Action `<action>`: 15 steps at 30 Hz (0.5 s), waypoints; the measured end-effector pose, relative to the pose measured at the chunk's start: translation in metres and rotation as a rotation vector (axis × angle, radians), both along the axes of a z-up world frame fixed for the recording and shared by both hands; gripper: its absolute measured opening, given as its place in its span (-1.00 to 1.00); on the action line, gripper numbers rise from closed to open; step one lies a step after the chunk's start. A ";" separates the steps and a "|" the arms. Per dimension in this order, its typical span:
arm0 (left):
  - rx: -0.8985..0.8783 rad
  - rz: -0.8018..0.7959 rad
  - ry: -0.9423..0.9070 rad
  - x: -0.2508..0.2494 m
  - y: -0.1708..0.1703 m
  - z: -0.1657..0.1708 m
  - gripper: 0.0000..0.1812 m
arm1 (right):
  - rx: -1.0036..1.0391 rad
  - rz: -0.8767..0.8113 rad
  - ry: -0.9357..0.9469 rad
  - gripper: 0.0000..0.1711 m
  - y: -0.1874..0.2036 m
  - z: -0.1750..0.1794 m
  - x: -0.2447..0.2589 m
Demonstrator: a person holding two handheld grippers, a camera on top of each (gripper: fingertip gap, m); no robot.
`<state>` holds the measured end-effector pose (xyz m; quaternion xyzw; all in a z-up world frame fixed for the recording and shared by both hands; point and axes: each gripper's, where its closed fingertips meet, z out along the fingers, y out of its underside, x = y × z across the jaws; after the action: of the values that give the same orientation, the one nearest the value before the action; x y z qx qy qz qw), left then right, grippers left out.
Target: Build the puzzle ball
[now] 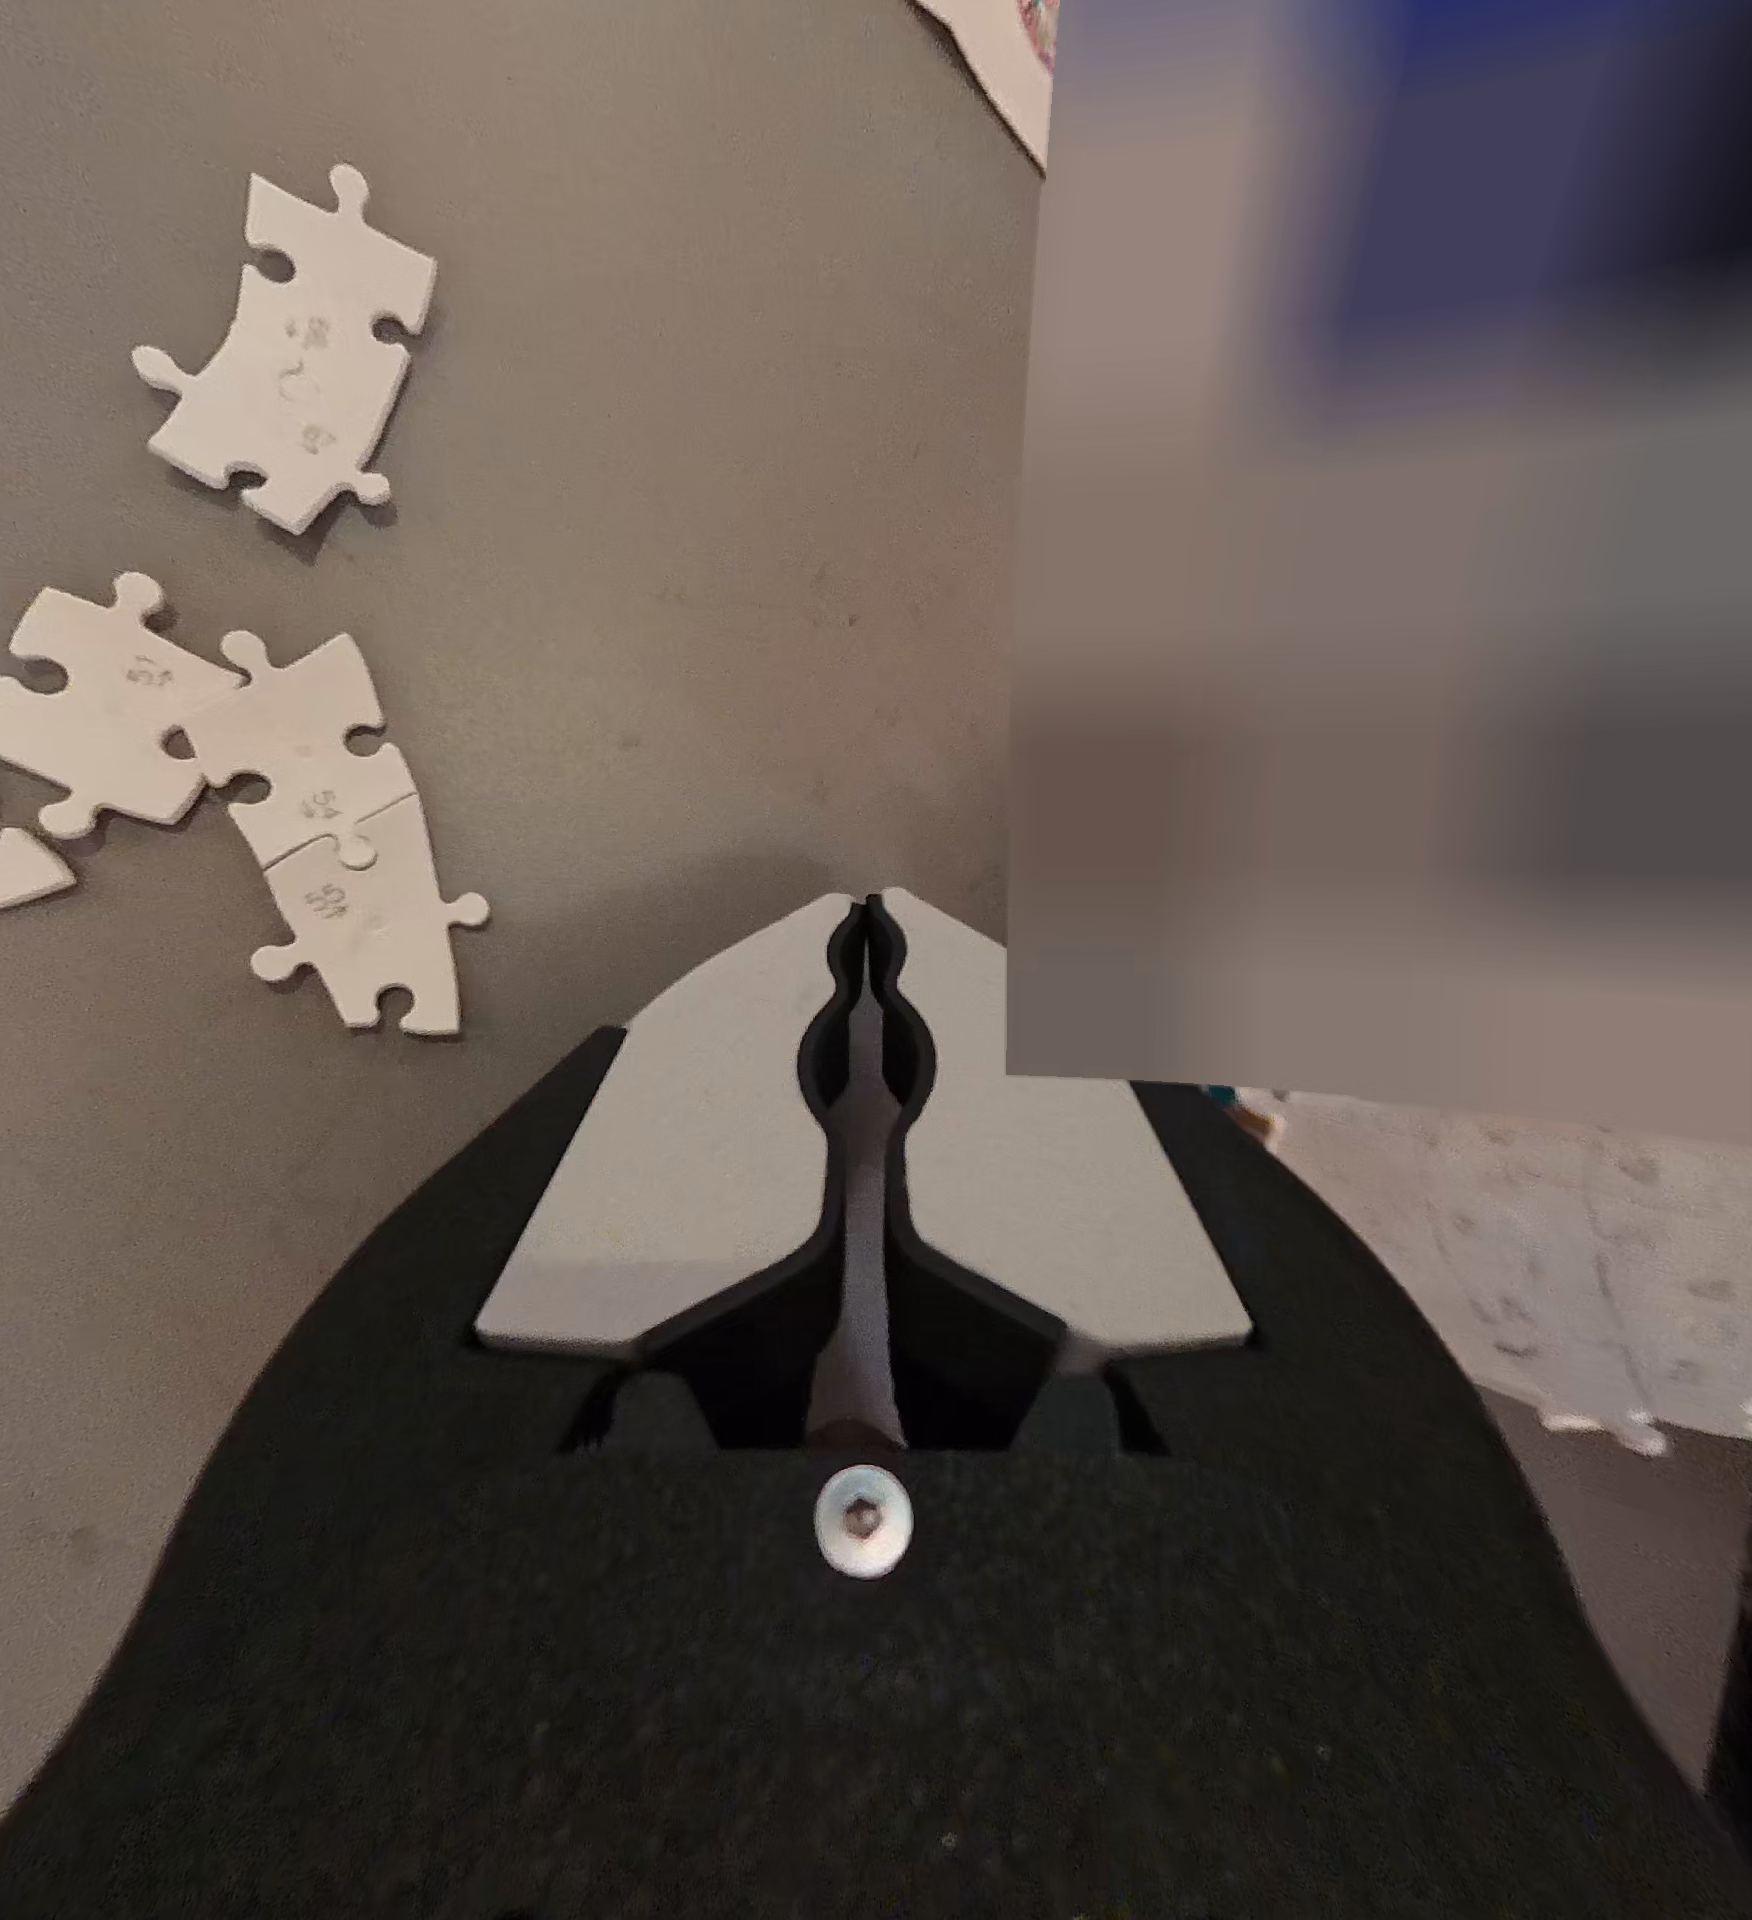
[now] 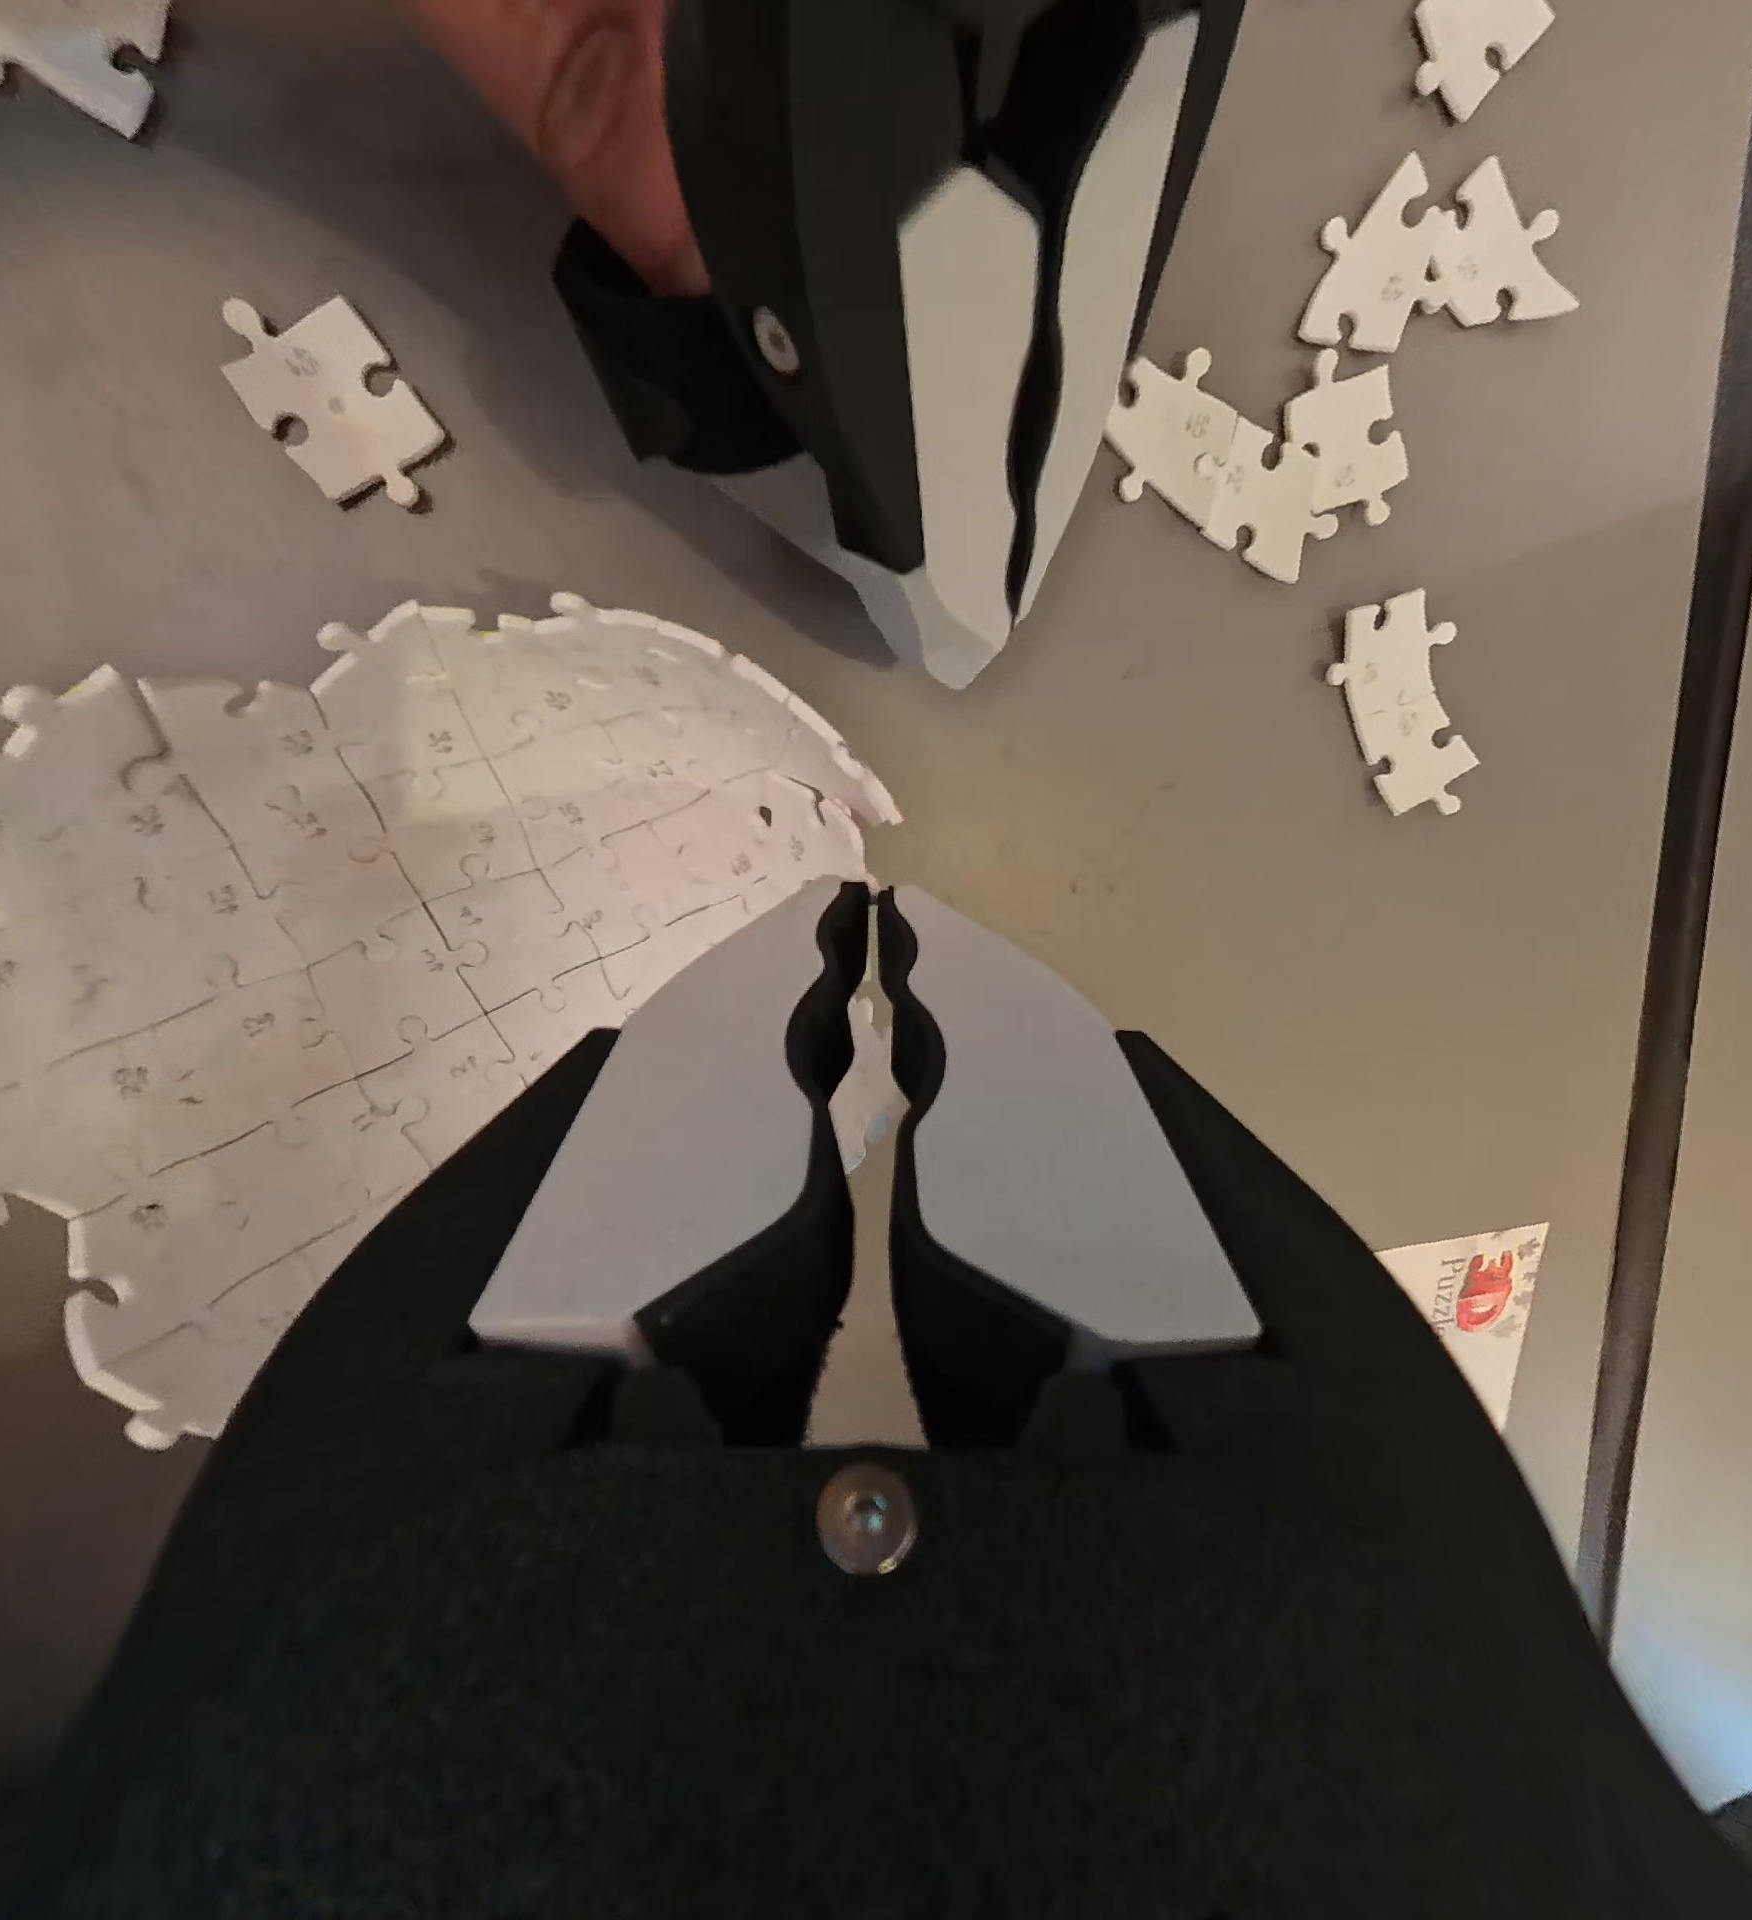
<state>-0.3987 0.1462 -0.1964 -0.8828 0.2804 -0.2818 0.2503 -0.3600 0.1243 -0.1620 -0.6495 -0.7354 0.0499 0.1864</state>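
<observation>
The half-built puzzle ball (image 2: 259, 935) is a white curved shell of several joined numbered pieces, seen from its inside, at the left of the right wrist view. My right gripper (image 2: 872, 896) is shut at the shell's near rim, and a white piece edge shows between its fingers. The shell also shows blurred in the left wrist view (image 1: 1474, 1299). My left gripper (image 1: 870, 906) is shut with nothing seen in it. It also shows in the right wrist view (image 2: 971, 655), pointing down at the bare table just beyond the shell. Loose white pieces (image 1: 290, 353) lie to its left.
More loose and joined pieces (image 2: 1256, 457) lie on the grey table (image 2: 1111, 935) at the right, one single piece (image 2: 332, 400) at the upper left. A printed leaflet (image 2: 1474, 1309) lies by the table's dark right edge (image 2: 1682, 831). A hand (image 2: 623, 114) holds the left gripper. The gap from one gripper's tips to the other's is roughly 6 centimetres.
</observation>
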 end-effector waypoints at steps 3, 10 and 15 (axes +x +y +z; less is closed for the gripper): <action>-0.007 -0.014 -0.015 -0.003 -0.006 0.010 -0.97 | 0.006 -0.008 0.034 -0.98 0.001 0.002 -0.001; -0.006 -0.026 -0.064 -0.003 -0.012 0.035 -0.71 | 0.012 -0.017 0.047 -0.98 0.003 0.003 0.000; 0.023 -0.029 -0.042 -0.006 -0.015 0.047 -0.64 | 0.006 -0.024 0.057 -0.98 0.005 0.003 -0.001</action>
<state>-0.4042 0.1314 -0.1499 -0.8695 0.2912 -0.3006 0.2622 -0.3607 0.1292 -0.1592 -0.6559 -0.7222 0.0641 0.2099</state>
